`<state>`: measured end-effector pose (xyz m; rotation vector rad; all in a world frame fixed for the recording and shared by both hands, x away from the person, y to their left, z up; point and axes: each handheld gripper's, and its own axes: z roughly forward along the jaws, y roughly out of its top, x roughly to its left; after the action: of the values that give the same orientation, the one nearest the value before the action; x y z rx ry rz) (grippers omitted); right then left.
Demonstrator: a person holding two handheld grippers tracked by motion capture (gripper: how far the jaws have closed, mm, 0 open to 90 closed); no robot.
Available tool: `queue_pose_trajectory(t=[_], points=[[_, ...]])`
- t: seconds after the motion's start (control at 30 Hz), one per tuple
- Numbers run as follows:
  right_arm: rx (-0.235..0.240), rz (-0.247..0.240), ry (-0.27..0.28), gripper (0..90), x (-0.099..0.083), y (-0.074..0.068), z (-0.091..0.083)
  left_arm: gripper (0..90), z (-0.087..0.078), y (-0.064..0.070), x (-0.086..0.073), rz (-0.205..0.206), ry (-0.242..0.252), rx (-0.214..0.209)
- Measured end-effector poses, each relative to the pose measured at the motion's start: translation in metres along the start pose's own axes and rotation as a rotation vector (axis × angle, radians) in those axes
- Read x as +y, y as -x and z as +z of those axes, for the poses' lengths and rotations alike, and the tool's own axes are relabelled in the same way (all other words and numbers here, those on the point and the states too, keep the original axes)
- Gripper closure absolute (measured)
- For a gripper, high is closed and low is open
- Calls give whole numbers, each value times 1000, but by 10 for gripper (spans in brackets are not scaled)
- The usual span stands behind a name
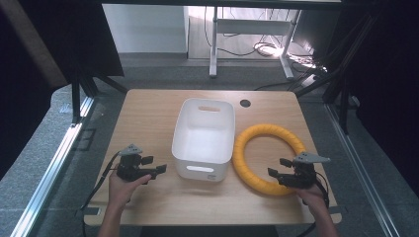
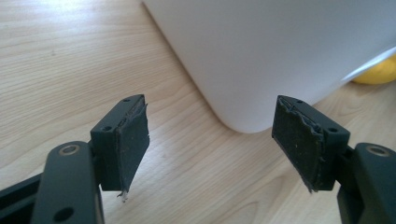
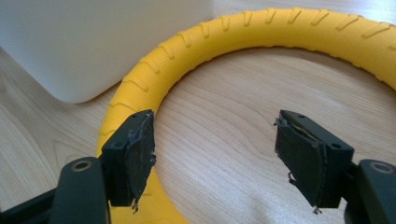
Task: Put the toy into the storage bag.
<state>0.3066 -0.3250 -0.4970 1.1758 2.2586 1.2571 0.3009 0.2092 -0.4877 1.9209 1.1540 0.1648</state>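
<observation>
We look down on a pale wooden counter (image 1: 148,108) with a white bin (image 1: 203,138) at its middle, and we place everything else by that bin.

Left of the bin, near its front corner, a hand holds the left claw (image 1: 152,166) just above the counter. Its jaws stand wide apart and hold nothing. In the left gripper view the bin's rounded corner (image 2: 261,60) rises just beyond the jaws, not touching them.

The bin itself is open on top, with a slot handle at each end. Its inside looks bare.

Right of the bin, a yellow ring (image 1: 247,143) with ridged tread marks lies flat on the counter, its near-left arc just beside the bin's right wall. We cannot tell whether the two touch.

At the ring's front edge, farthest right of the bin, the other hand holds the right claw (image 1: 279,167). Its jaws are also spread wide and grip nothing. In the right gripper view the ring (image 3: 261,28) curves around ahead, and its near arc passes by the jaw on that view's left.

We judge the work is at its start: the ring is not yet grasped or lifted. What likely remains is closing the right claw on the ring, raising it, and probably setting it into the bin.
</observation>
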Motion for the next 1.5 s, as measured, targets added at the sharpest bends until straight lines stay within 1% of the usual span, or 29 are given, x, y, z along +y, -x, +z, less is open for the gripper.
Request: queue_pose_trajectory(t=[0.07,0.2,0.3,0.33,0.37,0.47,0.5,0.53,0.57,0.63,0.67,0.7,0.73,0.77,0.8,0.83,0.87,1.0,1.03,1.07,1.2,1.23,1.27,1.3,1.33,1.37,1.4,1.43,1.5], points=[[2,-6,-6,305,0,0,0,275,3,-2,1,1,-14,7],[8,-34,-27,312,1,-2,-1,276,7,-4,3,1,-27,1],[8,-59,-43,316,6,-4,-3,275,7,-2,5,8,-33,-8],[15,-73,-65,315,12,-4,-4,275,5,2,7,19,-32,-14],[15,-73,-65,315,12,-4,-4,275,5,2,7,19,-32,-14],[14,-137,-118,315,28,-11,-10,275,2,6,9,32,-25,-31],[25,-164,-137,315,36,-14,-13,275,2,6,9,34,-26,-29],[35,-203,-173,317,48,-19,-16,275,4,6,9,38,-31,-27],[35,-203,-173,317,48,-19,-16,274,4,6,9,38,-31,-27],[58,-225,-206,329,55,-22,-14,274,6,7,9,42,-37,-21],[84,-242,-261,336,61,-26,-7,274,7,7,9,42,-38,-21],[84,-242,-261,336,61,-26,-7,274,7,7,8,39,-41,-18],[102,-258,-310,339,63,-29,0,274,8,7,8,41,-46,-18],[102,-258,-310,339,63,-29,0,274,8,7,8,41,-46,-18],[117,-276,-369,343,63,-35,10,274,8,7,8,40,-47,-18],[117,-276,-369,343,63,-35,10,274,8,7,7,39,-47,-17],[123,-281,-386,344,63,-36,14,274,8,7,7,41,-47,-15],[149,-312,-488,346,56,-50,36,274,6,6,5,36,-48,-11],[148,-317,-505,347,54,-51,39,274,6,5,5,33,-48,-11],[148,-317,-505,347,54,-51,39,274,6,5,5,33,-48,-11],[157,-334,-569,354,48,-56,53,274,7,6,4,35,-51,-7],[162,-346,-602,354,46,-58,58,274,7,6,4,36,-52,-7],[162,-346,-602,354,46,-58,58,274,8,6,4,36,-54,-6],[166,-356,-626,355,45,-59,62,274,8,6,4,38,-55,-6],[157,-367,-668,358,44,-62,65,273,9,6,4,38,-57,-7],[157,-367,-668,358,44,-62,65,273,9,6,4,38,-57,-7],[150,-385,-701,360,44,-65,69,273,10,6,4,37,-59,-8],[150,-385,-701,360,44,-65,69,273,10,6,4,37,-59,-8],[151,-393,-725,362,43,-66,72,273,10,6,4,41,-63,-8]])
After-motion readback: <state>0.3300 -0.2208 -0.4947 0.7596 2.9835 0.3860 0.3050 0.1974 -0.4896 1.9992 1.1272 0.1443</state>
